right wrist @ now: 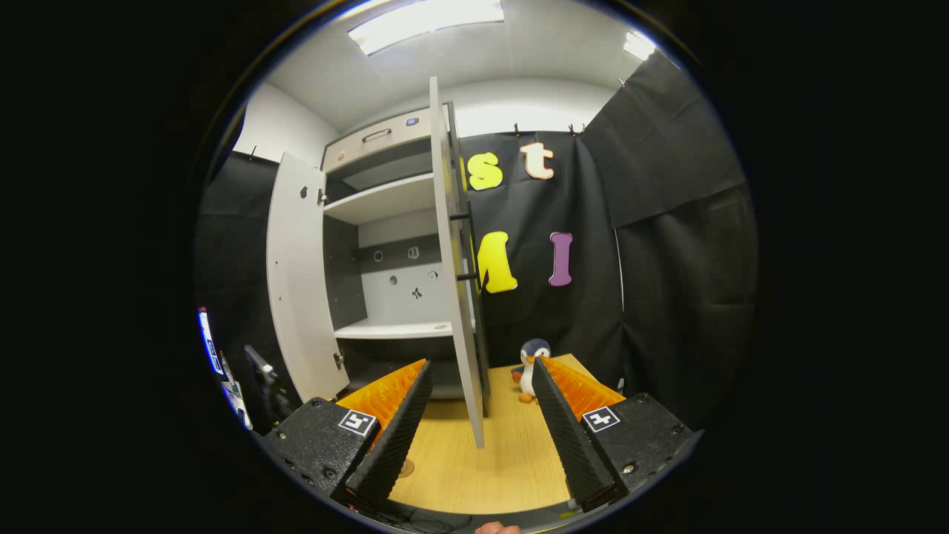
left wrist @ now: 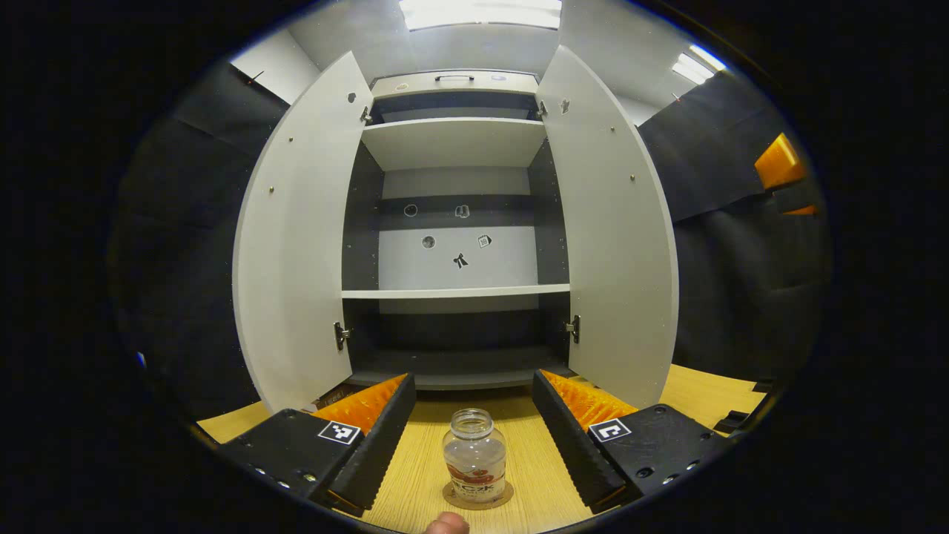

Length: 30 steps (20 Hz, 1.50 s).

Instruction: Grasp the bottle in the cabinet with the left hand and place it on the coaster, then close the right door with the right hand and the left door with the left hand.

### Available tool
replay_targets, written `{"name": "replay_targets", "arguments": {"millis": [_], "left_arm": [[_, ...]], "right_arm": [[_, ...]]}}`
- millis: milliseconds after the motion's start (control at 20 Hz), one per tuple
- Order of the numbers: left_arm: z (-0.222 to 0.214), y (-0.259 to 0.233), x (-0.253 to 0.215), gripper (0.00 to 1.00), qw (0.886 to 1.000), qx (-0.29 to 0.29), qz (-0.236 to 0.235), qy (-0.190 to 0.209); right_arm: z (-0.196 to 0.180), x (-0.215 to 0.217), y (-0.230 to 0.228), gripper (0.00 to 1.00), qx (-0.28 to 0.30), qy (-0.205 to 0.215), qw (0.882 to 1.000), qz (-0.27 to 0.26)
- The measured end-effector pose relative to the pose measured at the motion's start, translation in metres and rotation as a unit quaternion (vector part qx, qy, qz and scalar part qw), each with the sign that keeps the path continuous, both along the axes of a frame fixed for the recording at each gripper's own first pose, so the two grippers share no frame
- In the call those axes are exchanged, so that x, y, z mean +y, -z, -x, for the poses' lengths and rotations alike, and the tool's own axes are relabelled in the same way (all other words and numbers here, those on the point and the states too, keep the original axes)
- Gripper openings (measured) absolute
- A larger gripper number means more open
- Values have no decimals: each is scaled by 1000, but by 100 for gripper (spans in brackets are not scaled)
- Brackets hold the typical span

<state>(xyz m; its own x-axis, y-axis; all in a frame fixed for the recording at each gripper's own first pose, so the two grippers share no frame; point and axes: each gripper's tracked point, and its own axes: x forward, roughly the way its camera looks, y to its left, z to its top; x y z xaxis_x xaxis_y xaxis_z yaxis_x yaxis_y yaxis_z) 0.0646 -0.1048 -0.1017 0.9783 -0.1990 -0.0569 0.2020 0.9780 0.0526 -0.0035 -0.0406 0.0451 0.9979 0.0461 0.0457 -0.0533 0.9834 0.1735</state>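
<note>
Standing on the coaster (left wrist: pixel 478 495), the bottle (left wrist: pixel 474 456) marks step one as done; door closing is next.

Left gripper view: the left gripper (left wrist: pixel 472 415) is released, fingers spread wide to either side of the bottle and touching neither it nor the coaster. The bottle is upright on the wooden table (left wrist: pixel 534 475), in front of the cabinet (left wrist: pixel 455 141), whose shelves look bare. Left door (left wrist: pixel 296 245) and right door (left wrist: pixel 612 237) both stand fully open. Right gripper view: the right gripper (right wrist: pixel 482 415) is likewise spread and holds nothing, with the right door's (right wrist: pixel 454 259) edge standing between its fingers, farther off. A toy penguin (right wrist: pixel 531 368) sits beyond. Judgement: the next move calls for the right gripper to press the outer face of that door and swing it shut, clear of the bottle.
</note>
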Motion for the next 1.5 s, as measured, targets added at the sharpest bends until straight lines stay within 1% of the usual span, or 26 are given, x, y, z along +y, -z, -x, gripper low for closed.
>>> {"name": "replay_targets", "arguments": {"millis": [100, 200, 300, 500, 700, 800, 1000, 1100, 1250, 1350, 1400, 1450, 1500], "left_arm": [[12, -16, 1, 95, 1000, 13, 17, 8], [25, -34, 6, 96, 999, 21, 21, 9], [35, -50, 16, 96, 999, 22, 25, 4], [48, -70, 25, 96, 1000, 11, 27, 11], [49, -76, 38, 96, 999, 12, 34, -9], [52, -76, 43, 96, 999, 10, 38, -15], [53, -76, 46, 96, 999, 7, 39, -28], [54, -76, 47, 96, 998, 7, 44, -34], [54, -76, 47, 95, 998, 6, 46, -39], [52, -75, 47, 96, 998, 4, 45, -40], [52, -73, 46, 99, 998, 6, 45, -41], [51, -72, 44, 96, 998, 7, 47, -40], [50, -72, 44, 96, 998, 7, 49, -39]], "right_arm": [[-9, -2, -4, 83, -17, 1, 1000, -1], [-19, -3, -9, 83, -32, -4, 999, -4], [-31, -10, -16, 83, -41, -5, 999, -4], [-51, -24, -32, 83, -54, -4, 999, 6], [-83, -38, -57, 83, -62, 4, 998, 25], [-105, -39, -69, 83, -57, -7, 998, 11], [-145, -48, -106, 83, -62, -28, 997, -46], [-162, -54, -119, 82, -62, -27, 996, -53], [-181, -55, -139, 82, -72, -22, 996, -38], [-179, -54, -150, 83, -92, -21, 995, -17], [-180, -54, -151, 83, -93, -20, 995, -6], [-177, -50, -150, 82, -93, -21, 995, 5], [-177, -49, -152, 82, -96, -20, 995, 9]]}}
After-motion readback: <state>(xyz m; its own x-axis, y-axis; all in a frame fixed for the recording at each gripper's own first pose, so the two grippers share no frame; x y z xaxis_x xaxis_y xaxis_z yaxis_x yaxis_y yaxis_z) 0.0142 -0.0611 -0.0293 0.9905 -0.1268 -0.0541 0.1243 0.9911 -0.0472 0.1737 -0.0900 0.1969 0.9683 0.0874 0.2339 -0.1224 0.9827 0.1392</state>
